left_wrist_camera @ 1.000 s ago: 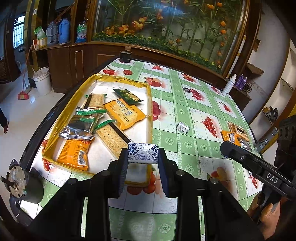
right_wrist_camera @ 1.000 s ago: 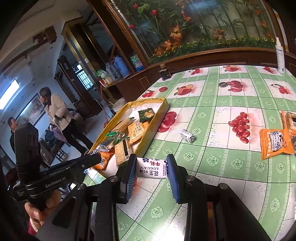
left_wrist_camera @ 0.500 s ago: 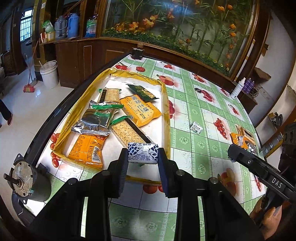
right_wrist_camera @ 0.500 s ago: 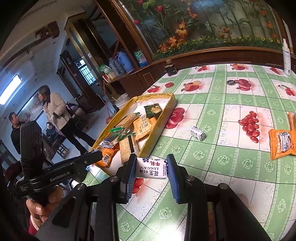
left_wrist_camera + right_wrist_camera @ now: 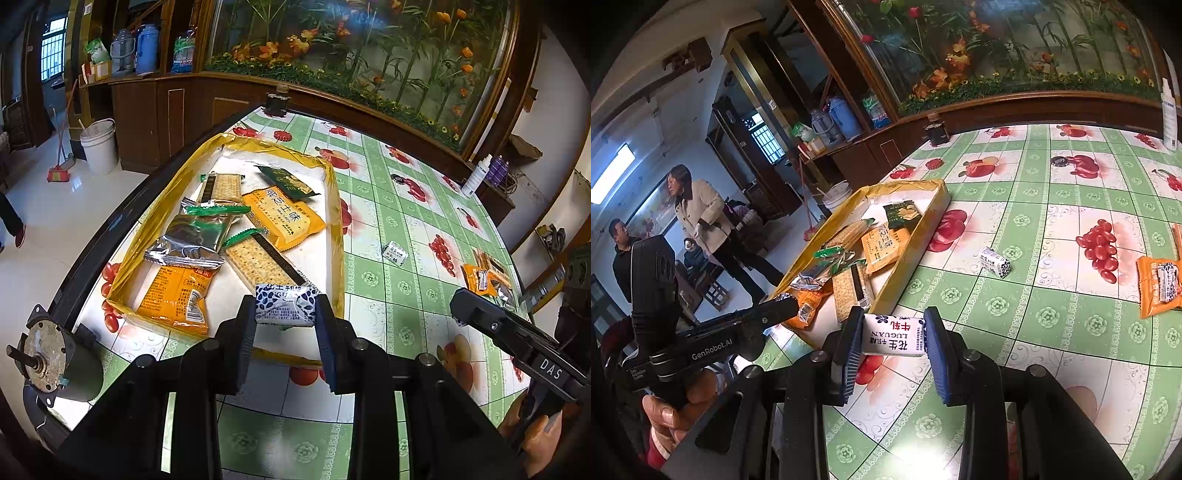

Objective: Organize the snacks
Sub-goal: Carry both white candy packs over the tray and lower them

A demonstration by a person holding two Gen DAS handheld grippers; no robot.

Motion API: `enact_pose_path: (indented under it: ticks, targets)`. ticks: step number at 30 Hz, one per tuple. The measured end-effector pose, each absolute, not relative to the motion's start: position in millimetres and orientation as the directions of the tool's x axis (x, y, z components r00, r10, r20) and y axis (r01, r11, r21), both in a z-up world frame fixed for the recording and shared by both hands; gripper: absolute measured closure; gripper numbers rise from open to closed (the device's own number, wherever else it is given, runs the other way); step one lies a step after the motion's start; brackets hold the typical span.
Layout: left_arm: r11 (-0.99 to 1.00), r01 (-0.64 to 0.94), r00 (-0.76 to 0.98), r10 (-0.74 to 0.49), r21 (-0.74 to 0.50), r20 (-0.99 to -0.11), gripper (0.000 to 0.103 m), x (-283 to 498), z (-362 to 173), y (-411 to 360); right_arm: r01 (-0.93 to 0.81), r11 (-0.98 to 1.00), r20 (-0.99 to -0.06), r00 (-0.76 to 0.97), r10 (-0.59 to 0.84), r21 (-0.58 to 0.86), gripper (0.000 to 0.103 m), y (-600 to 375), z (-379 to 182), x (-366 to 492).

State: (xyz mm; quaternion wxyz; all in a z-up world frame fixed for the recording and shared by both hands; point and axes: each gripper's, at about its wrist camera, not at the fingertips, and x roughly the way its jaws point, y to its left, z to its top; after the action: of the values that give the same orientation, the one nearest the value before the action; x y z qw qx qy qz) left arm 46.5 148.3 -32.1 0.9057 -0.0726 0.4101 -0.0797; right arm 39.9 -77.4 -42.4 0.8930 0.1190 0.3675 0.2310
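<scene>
Left gripper (image 5: 285, 309) pinches a blue-patterned candy (image 5: 286, 305) low-centre over the yellow tray's (image 5: 334, 221) near edge — right gripper (image 5: 893, 330) clamps a white candy (image 5: 892, 335) bottom-centre, tray just upper left.

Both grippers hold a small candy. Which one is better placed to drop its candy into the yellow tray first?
Probably the left gripper: its candy already hangs over the tray, while the right gripper appears outside the near corner.

tablecloth (image 5: 373, 280): green-white checks, red fruit | tray (image 5: 334, 206): yellow | candy (image 5: 286, 304): white (navy flecks)
</scene>
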Motion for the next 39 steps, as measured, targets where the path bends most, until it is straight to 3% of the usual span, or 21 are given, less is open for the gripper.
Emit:
enact_pose_path:
  ticks: [25, 39]
  targets:
    - [0.977, 0.084, 0.651, -0.204, -0.198, -0.731, 0.074, 47.3, -32.3, 148.8, -0.328, 0.862, -0.602, 0.618, 0.505, 0.386, 0.069, -73.3, -44.5, 39.7]
    - [0.987, -0.016, 0.619, -0.116, -0.160, -0.777, 0.074, 75.7, -48.6, 184.9, -0.410, 0.834, -0.607, 0.573, 0.551, 0.369, 0.070, -20.9, -39.0, 77.9]
